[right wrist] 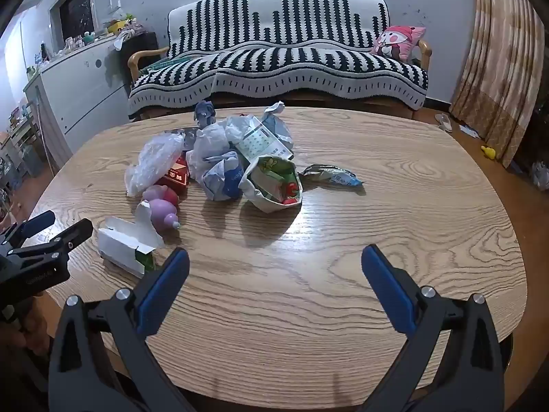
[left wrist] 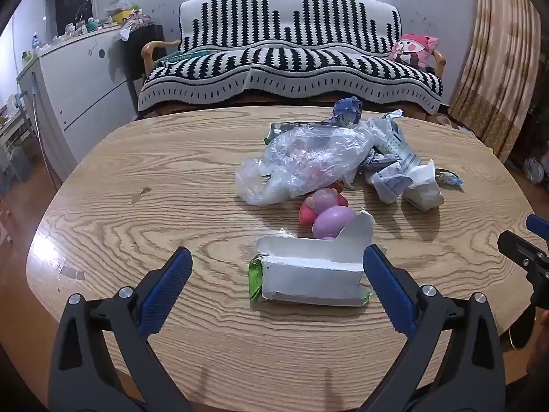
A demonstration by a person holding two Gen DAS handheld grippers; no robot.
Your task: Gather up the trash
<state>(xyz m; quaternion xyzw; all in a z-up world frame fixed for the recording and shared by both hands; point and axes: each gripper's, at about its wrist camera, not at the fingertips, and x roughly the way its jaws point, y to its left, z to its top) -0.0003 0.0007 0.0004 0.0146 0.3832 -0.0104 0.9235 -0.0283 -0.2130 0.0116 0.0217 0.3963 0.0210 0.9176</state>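
A pile of trash lies on the wooden table. A torn white carton with a green side lies nearest, between the tips of my open left gripper; it also shows in the right wrist view. Behind it are purple and pink plastic bottles, a crumpled clear plastic bag, crumpled wrappers and a blue crumpled piece. My right gripper is open and empty over bare table, with an open snack bag and a flat wrapper ahead.
A black-and-white striped sofa with a pink cushion stands behind the table. A white cabinet with clutter is at the left, a curtain at the right. The right gripper's tip shows at the left view's right edge.
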